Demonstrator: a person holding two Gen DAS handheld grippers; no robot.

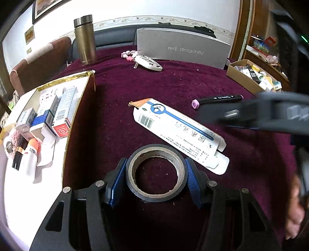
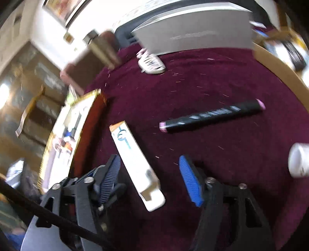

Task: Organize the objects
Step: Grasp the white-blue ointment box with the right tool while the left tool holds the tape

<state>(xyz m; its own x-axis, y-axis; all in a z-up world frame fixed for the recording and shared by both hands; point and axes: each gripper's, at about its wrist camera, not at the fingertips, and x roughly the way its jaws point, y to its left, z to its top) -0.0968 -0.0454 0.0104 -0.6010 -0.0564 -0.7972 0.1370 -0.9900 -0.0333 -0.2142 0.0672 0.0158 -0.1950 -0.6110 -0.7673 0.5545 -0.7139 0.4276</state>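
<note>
A dark red velvet cloth (image 1: 154, 88) covers the table. At its far edge a bronze thermos (image 1: 85, 40) stands upright, left of a grey box (image 1: 181, 48) printed "red dragonfly". A framed picture (image 1: 41, 8) hangs on the wall.

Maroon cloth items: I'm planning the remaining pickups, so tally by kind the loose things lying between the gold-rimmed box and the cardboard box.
Tape roll: 1
Flattened carton: 1
Marker: 1
Remote: 1
Pink bracelet: 1
Total: 5
</note>
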